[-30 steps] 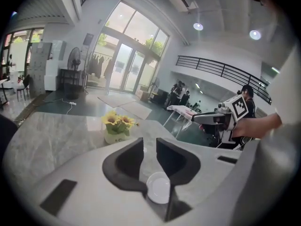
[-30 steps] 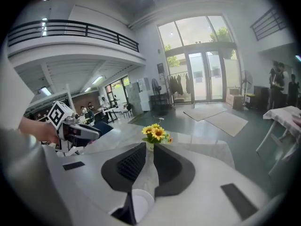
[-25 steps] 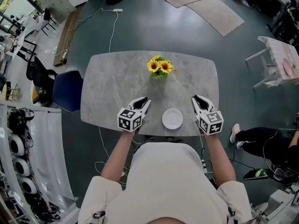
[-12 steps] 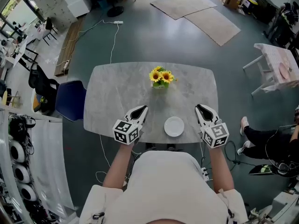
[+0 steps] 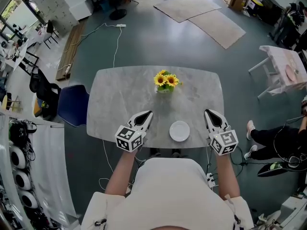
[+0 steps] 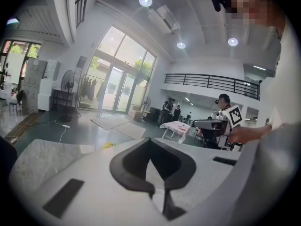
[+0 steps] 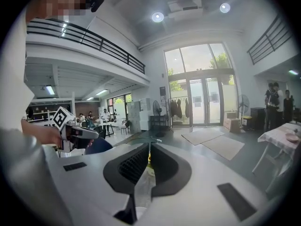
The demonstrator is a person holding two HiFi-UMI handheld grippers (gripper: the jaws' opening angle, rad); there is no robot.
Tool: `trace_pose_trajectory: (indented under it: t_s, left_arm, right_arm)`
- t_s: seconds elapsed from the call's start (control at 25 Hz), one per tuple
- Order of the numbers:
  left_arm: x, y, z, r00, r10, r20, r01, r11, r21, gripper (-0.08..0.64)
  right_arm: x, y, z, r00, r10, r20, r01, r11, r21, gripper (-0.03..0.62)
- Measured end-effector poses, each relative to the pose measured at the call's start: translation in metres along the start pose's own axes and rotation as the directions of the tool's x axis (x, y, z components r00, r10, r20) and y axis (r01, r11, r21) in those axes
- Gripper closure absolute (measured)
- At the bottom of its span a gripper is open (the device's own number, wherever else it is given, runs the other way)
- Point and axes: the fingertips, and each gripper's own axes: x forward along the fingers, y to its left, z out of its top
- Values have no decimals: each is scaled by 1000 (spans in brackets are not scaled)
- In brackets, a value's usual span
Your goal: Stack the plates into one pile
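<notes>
A white plate (image 5: 179,131) lies near the front edge of the grey marble table (image 5: 115,95); whether more plates lie under it I cannot tell. My left gripper (image 5: 149,113) hovers to the plate's left and my right gripper (image 5: 208,112) to its right, both apart from it. Their jaws have just been closing with nothing between them, and both now stand shut and empty. In the left gripper view the left gripper (image 6: 149,141) has its jaws together. The right gripper (image 7: 148,145) in the right gripper view shows only a thin slit between its jaws.
A vase of yellow sunflowers (image 5: 165,82) stands at the table's middle back. A blue chair (image 5: 73,105) sits off the table's left end. A cable (image 5: 115,42) runs over the floor behind, with mats (image 5: 206,13) further back.
Both grippers have shut their jaws, risen toward the camera and drawn slightly back toward the table's near edge. The plate has kept its place.
</notes>
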Motion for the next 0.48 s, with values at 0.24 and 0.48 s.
trace_pose_trajectory:
  t_s: [0.24, 0.48]
  left_arm:
    - [-2, 0, 4, 1000, -2, 11, 2, 1000, -6, 554]
    - [-7, 4, 6, 1000, -7, 15, 8, 1000, -21, 554]
  right_arm:
    - [4, 3, -3, 1000, 6, -2, -6, 1000, 9, 554]
    - [8, 12, 1, 1000, 14, 1, -14, 1000, 7, 554]
